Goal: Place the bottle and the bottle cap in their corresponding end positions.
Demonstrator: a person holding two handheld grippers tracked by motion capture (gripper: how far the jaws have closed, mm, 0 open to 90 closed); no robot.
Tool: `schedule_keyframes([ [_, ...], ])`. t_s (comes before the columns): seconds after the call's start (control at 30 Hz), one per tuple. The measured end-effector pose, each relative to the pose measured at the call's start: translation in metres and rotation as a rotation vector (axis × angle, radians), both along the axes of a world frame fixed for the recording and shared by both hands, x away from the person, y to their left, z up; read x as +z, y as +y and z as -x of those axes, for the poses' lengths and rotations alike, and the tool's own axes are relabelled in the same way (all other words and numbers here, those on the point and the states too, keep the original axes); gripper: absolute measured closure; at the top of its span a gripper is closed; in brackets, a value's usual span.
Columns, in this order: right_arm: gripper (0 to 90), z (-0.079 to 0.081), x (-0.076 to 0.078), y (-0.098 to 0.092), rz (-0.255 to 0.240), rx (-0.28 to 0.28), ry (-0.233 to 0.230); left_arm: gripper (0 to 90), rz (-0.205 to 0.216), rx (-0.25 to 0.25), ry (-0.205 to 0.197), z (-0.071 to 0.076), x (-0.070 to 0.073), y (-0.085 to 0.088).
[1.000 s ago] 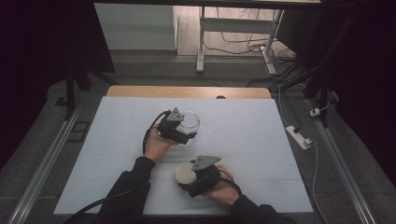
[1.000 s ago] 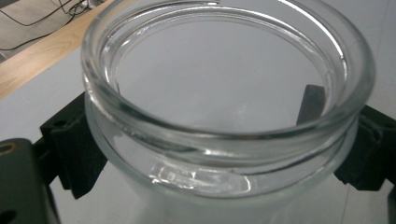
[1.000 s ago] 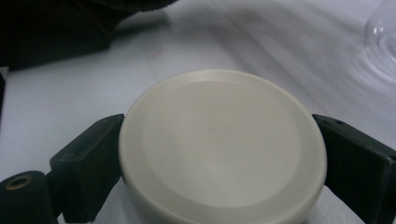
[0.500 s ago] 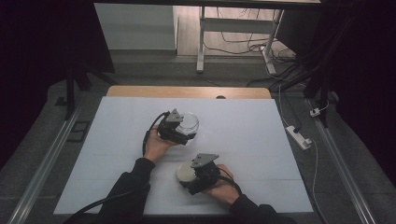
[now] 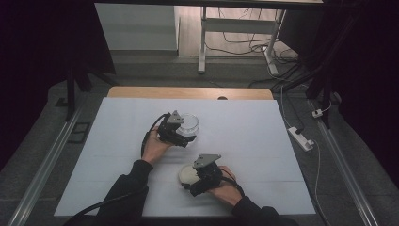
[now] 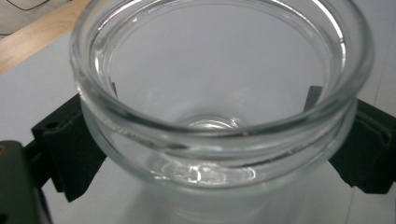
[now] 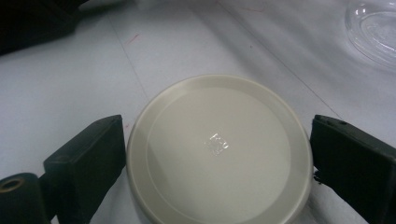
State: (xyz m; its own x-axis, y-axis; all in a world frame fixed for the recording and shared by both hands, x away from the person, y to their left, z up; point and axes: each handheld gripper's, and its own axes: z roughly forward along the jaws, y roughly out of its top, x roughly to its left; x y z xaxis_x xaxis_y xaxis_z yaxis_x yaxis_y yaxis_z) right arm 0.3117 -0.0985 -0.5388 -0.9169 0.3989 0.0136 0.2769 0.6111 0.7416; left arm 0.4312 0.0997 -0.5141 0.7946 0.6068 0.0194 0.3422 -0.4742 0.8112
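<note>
A clear glass jar [image 5: 189, 125] stands upright, mouth open, on the white table cover [image 5: 263, 141], just left of the middle. My left gripper [image 5: 181, 133] is shut on it. In the left gripper view the two black jaws press on either side of the jar [image 6: 219, 93] below its rim, with the left gripper [image 6: 219, 147] centred on it. Nearer the front edge a round cream lid [image 5: 188, 174] lies flat on the cover. My right gripper [image 5: 194, 181] holds it, and both jaws touch the rim of the lid [image 7: 217, 154]. The jar's base [image 7: 373, 28] shows at the top right of the right gripper view.
A strip of bare wooden tabletop [image 5: 188, 92] runs along the far edge. A white power strip [image 5: 300, 138] lies on the floor to the right. Metal rails [image 5: 42, 169] flank the table. A table frame [image 5: 202, 37] with cables stands beyond.
</note>
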Motion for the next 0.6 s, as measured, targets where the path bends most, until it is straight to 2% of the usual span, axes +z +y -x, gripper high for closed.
schedule_keyframes([
  [0.2,3.1,0.000,0.004,-0.001,-0.012,0.008,0.001,1.0,0.009,0.007,0.051,0.000,0.002,0.006],
  [0.6,2.4,0.002,0.014,-0.006,-0.035,0.001,0.002,0.0,-0.005,0.009,0.108,0.015,0.004,0.022],
])
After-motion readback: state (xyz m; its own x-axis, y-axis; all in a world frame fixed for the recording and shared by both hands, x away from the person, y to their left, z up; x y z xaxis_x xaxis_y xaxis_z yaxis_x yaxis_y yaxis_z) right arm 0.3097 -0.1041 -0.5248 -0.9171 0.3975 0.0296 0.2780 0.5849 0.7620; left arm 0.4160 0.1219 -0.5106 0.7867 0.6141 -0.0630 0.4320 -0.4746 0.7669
